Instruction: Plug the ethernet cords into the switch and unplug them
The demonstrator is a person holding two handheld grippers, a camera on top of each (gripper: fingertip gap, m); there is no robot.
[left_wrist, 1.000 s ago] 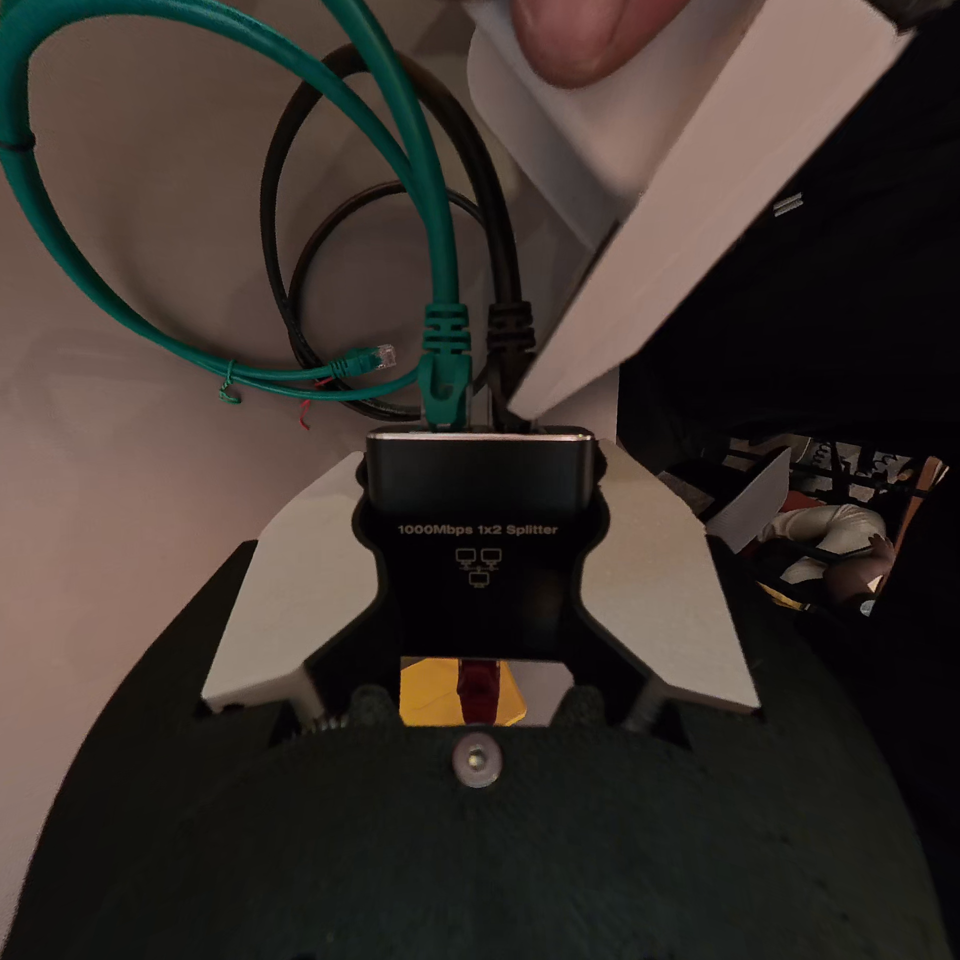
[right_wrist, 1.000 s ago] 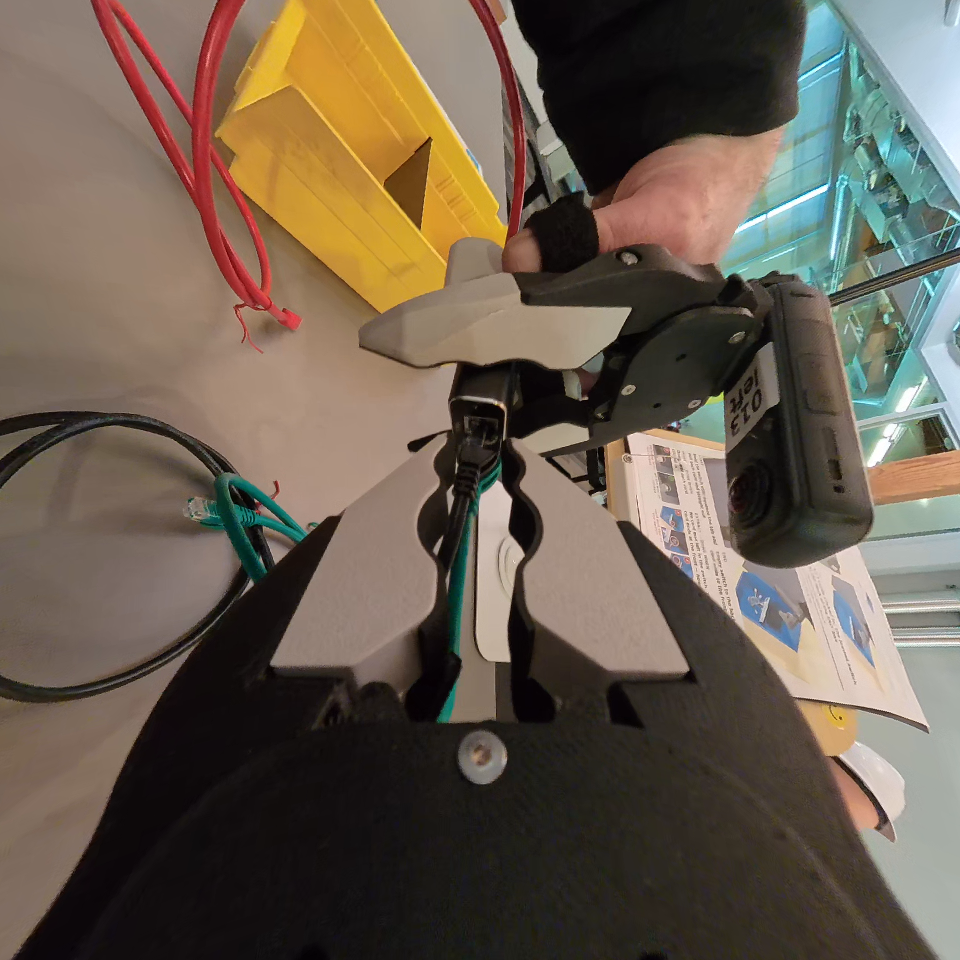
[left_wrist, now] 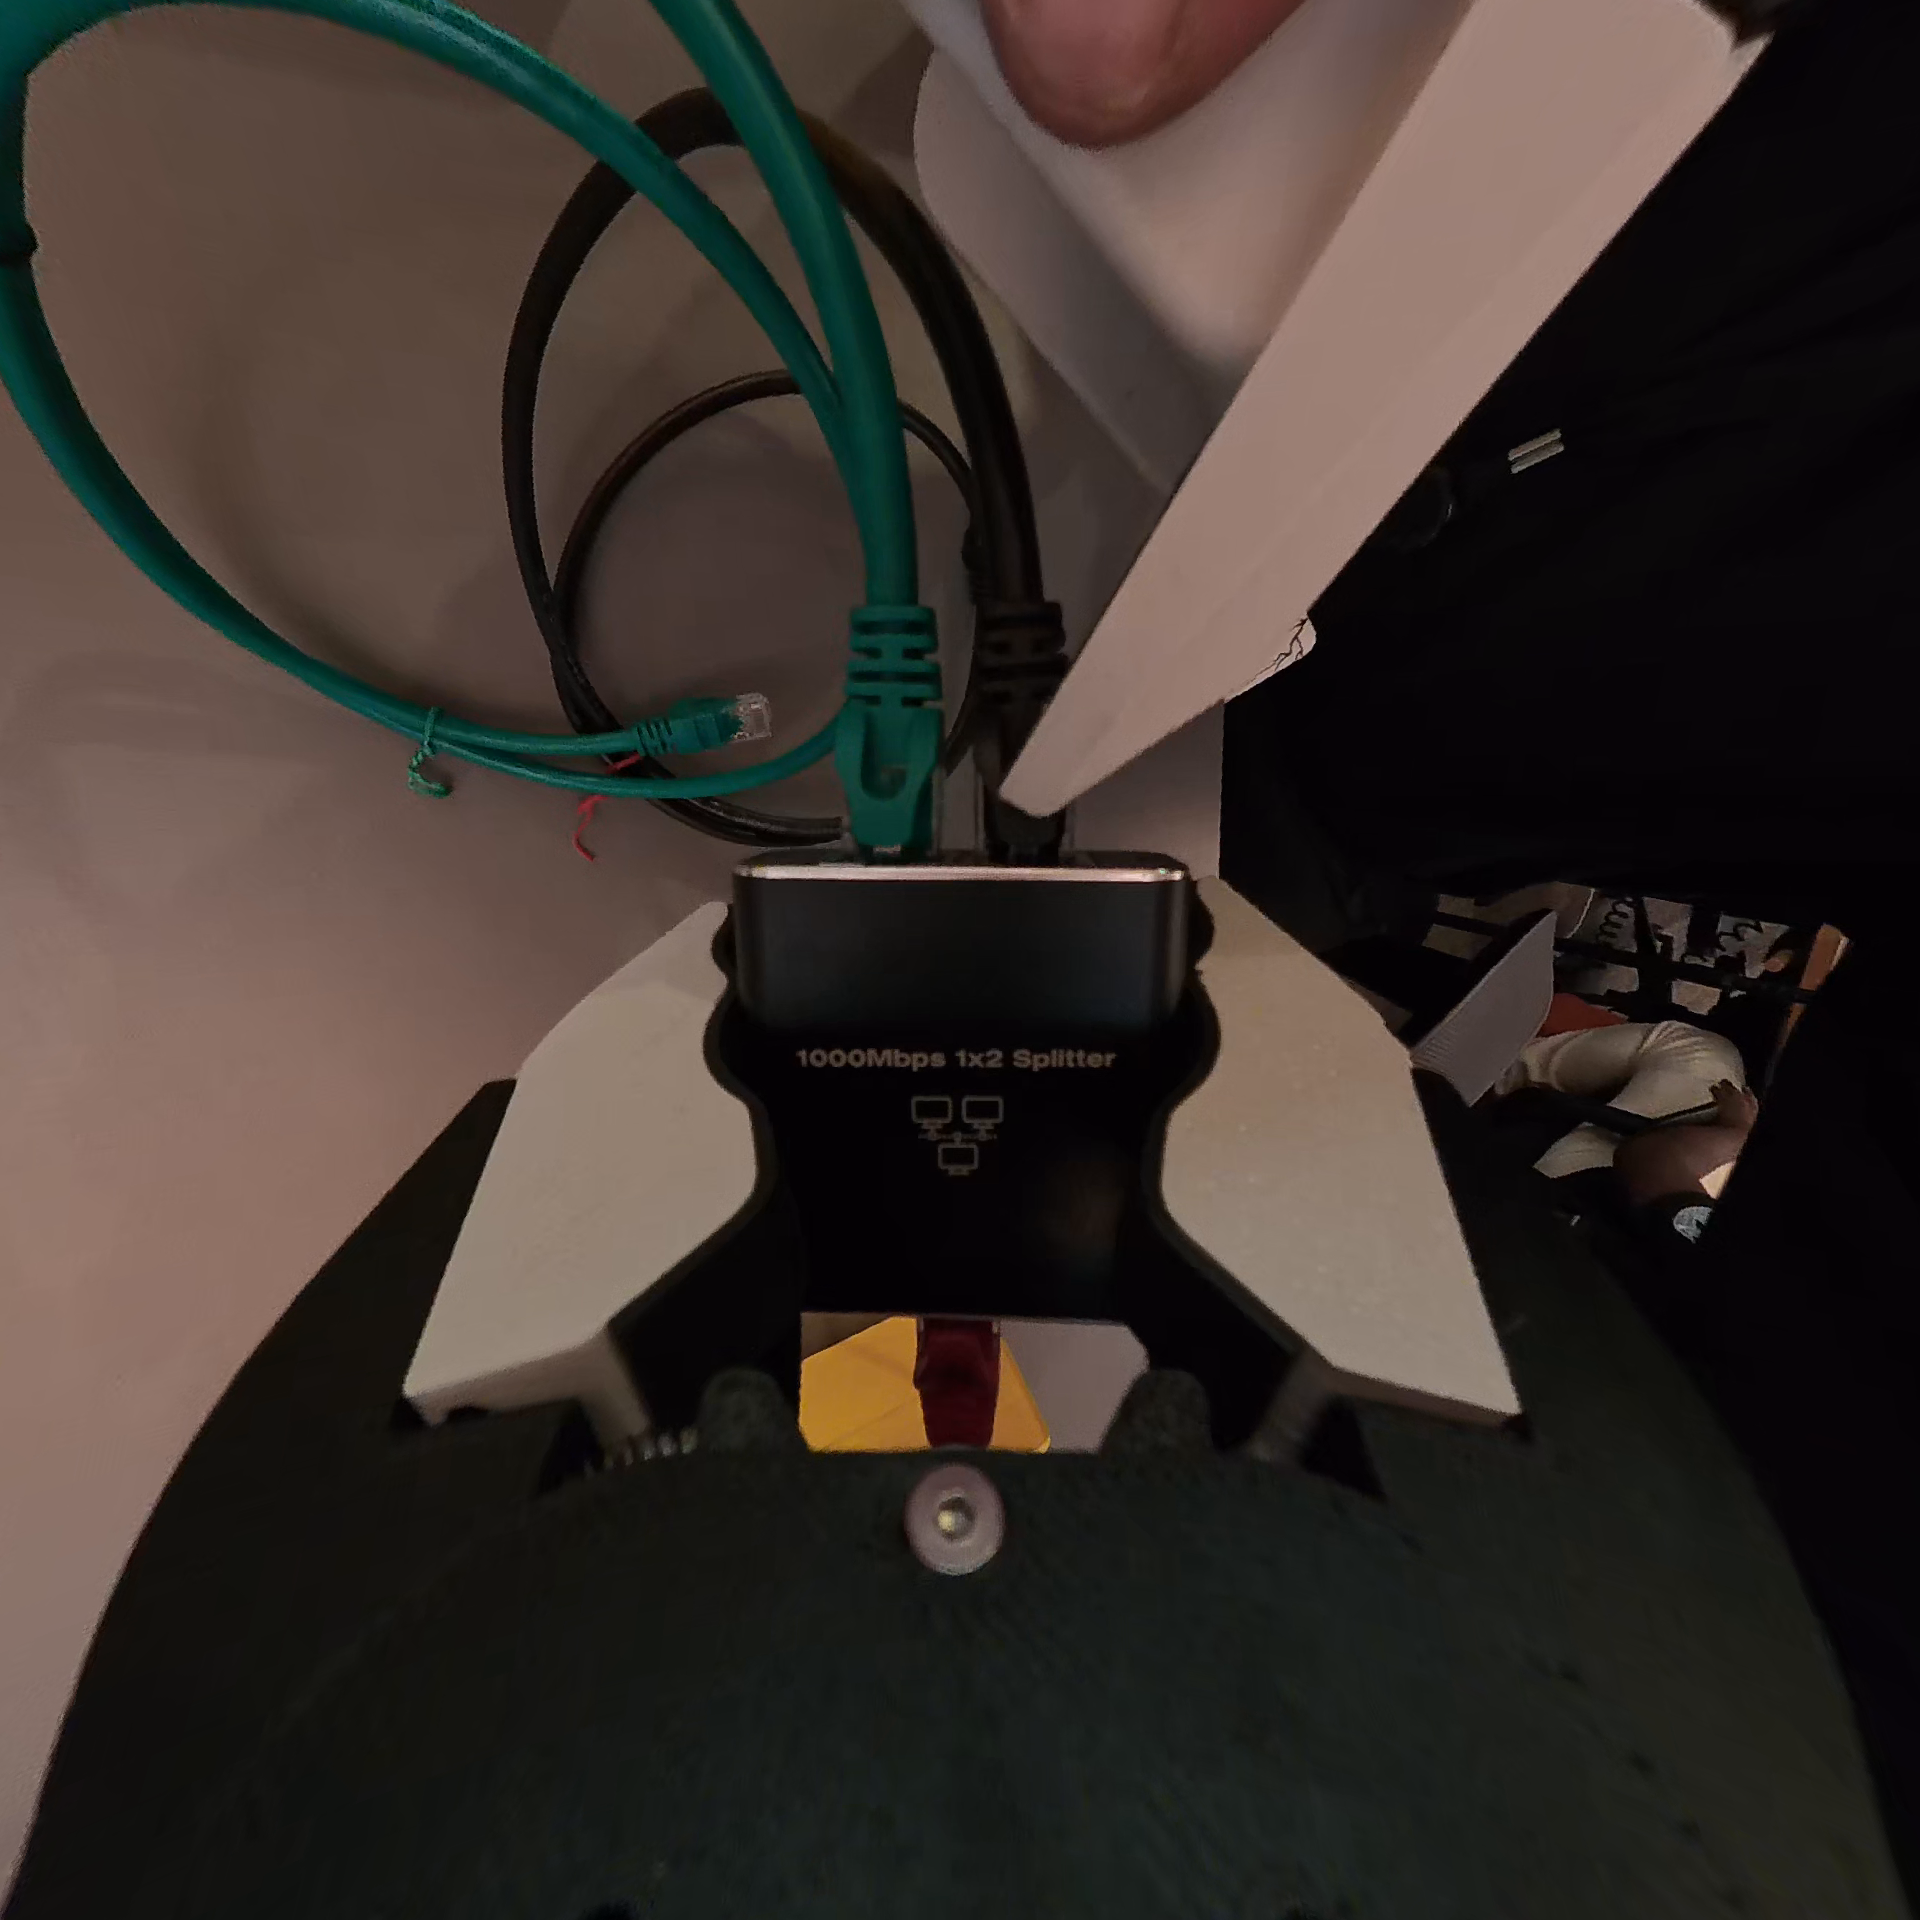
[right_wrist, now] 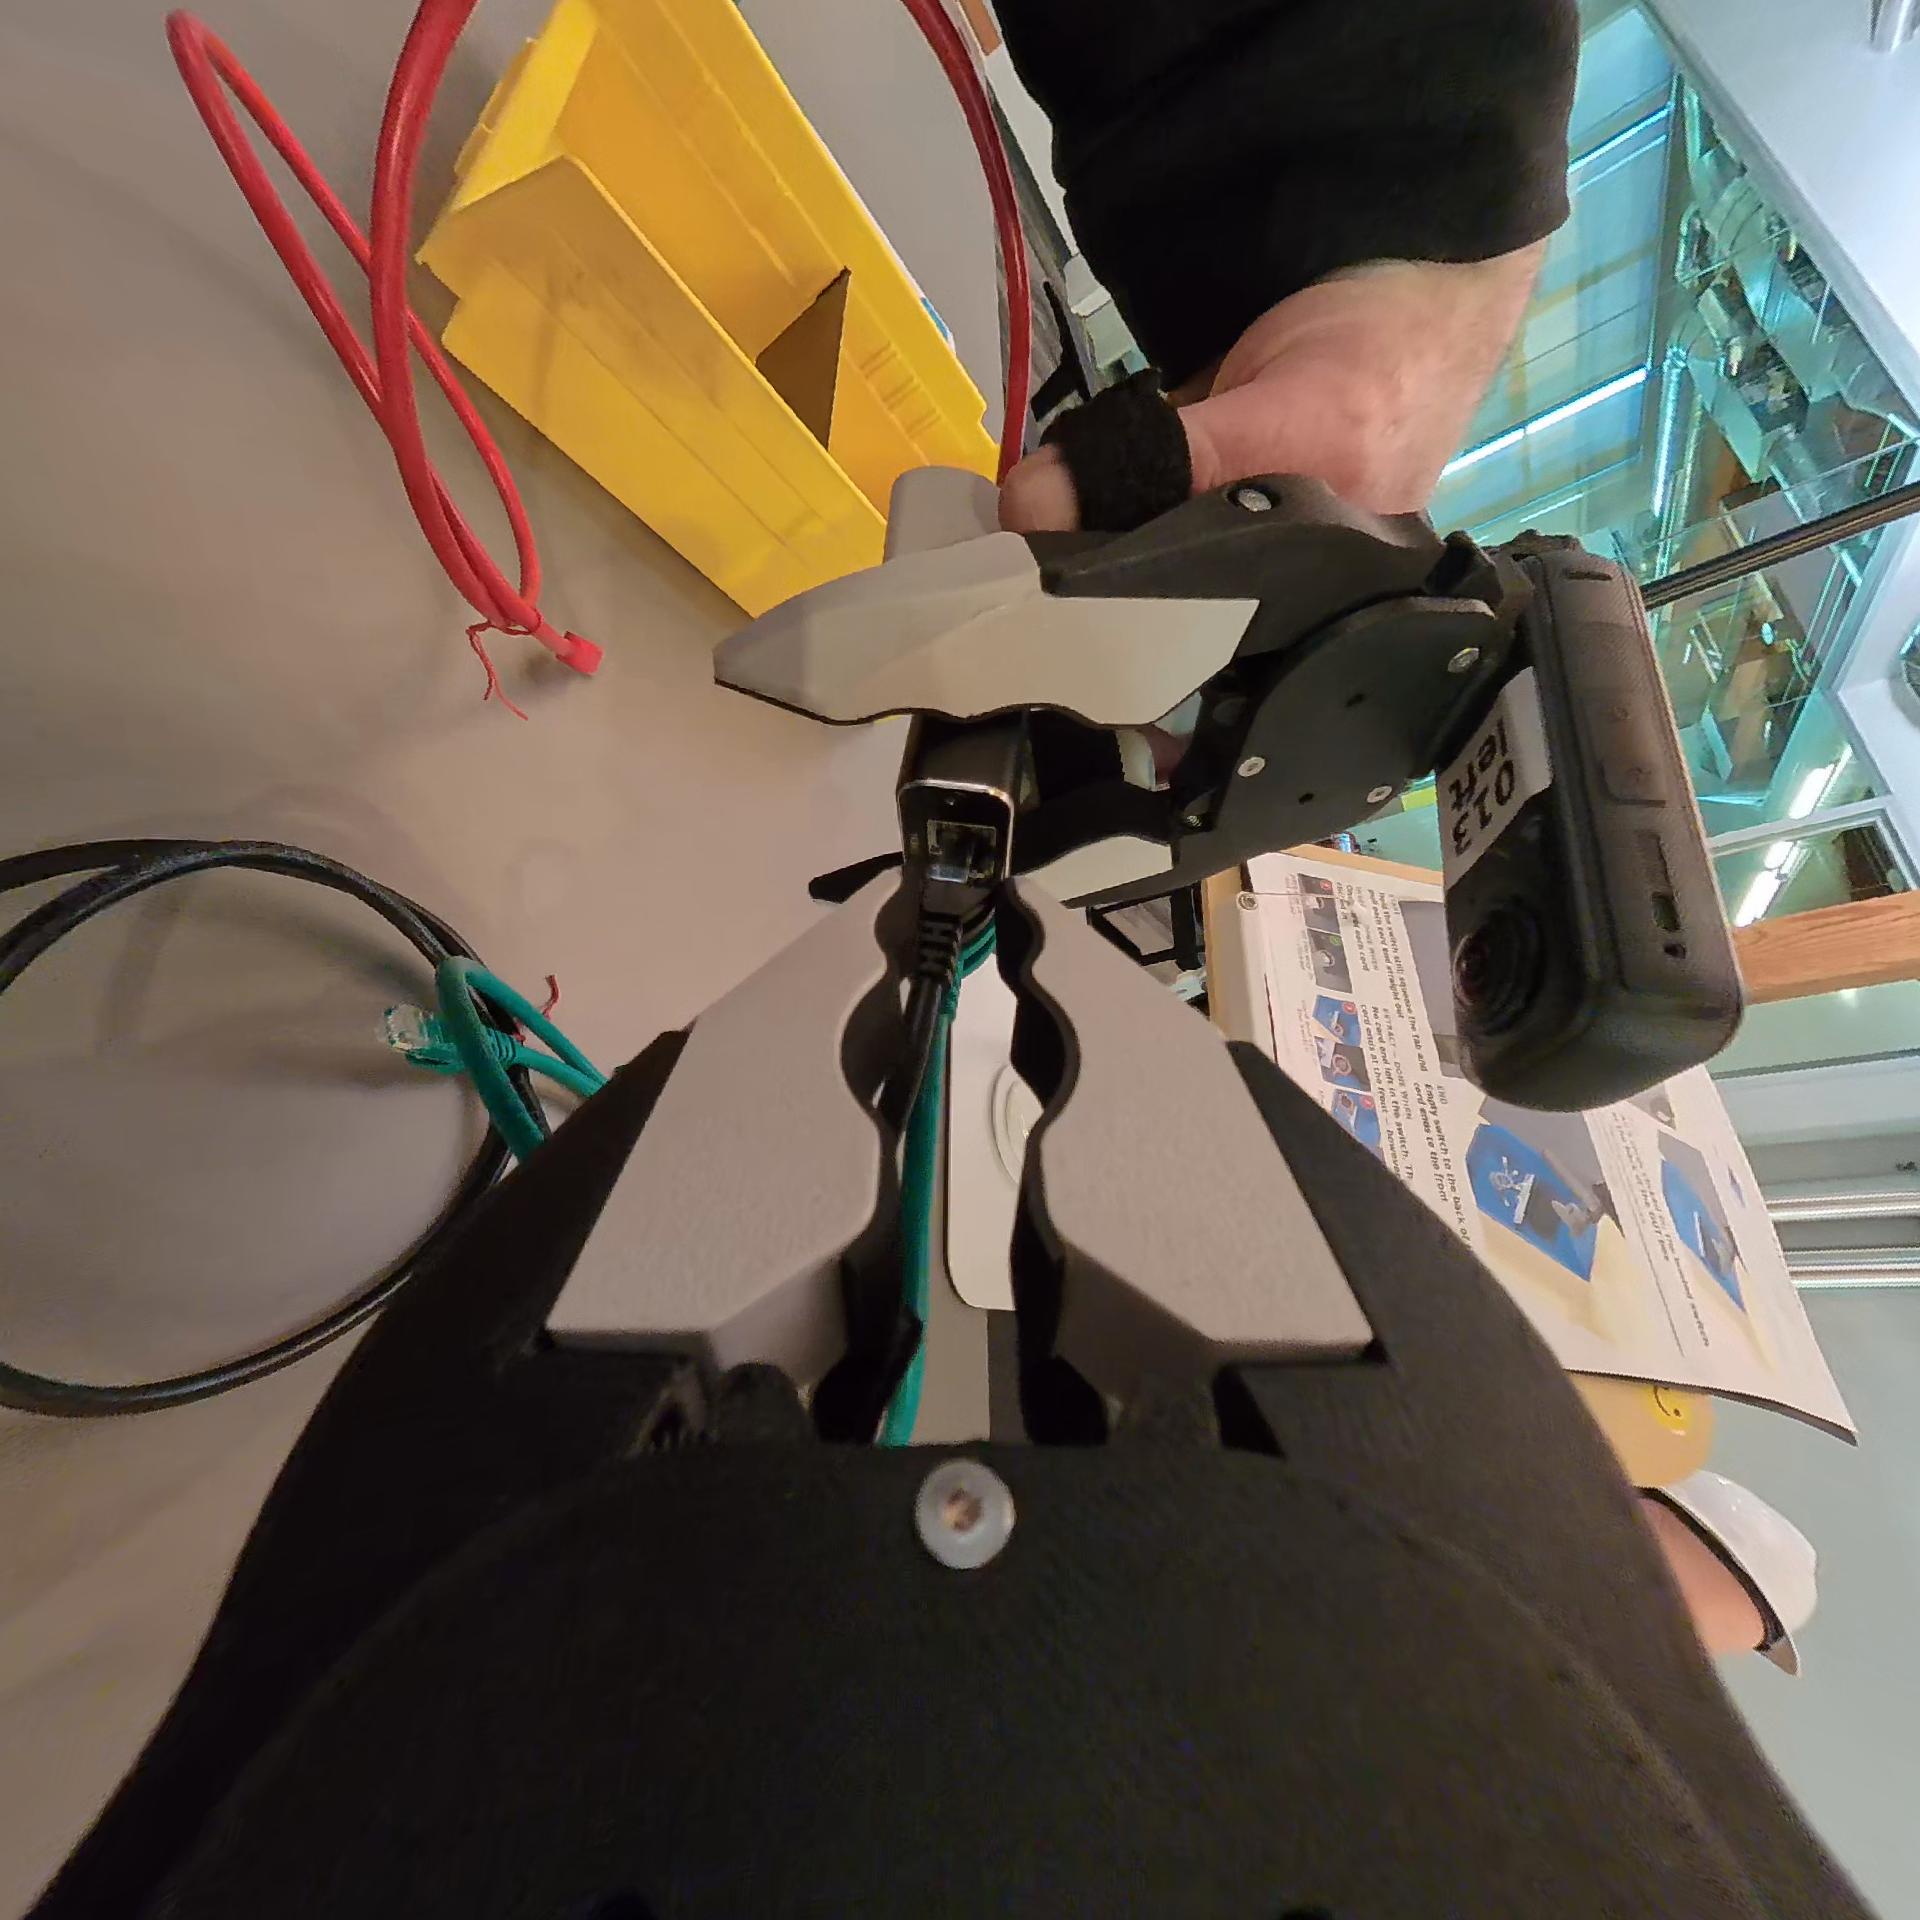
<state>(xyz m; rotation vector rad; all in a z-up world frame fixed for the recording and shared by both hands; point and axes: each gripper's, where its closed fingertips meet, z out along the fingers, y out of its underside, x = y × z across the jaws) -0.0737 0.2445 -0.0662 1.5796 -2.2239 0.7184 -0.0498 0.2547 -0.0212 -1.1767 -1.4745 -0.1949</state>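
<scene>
Left gripper [left_wrist: 961,914] clamped on switch [left_wrist: 958,956], right gripper [right_wrist: 951,935] narrowly around black cord [right_wrist: 925,997] (yellow bin [right_wrist: 665,312] beyond).

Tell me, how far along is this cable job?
Done: the green cord, black cord and red cord sit plugged into the switch, gripped by the left tool. In hand: the right tool surrounds the black plug. Left: apparently unplugging them.

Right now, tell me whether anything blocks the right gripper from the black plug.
Nothing visible does. The right gripper already has its fingers either side of the black plug at the switch; the green cord runs alongside.
</scene>
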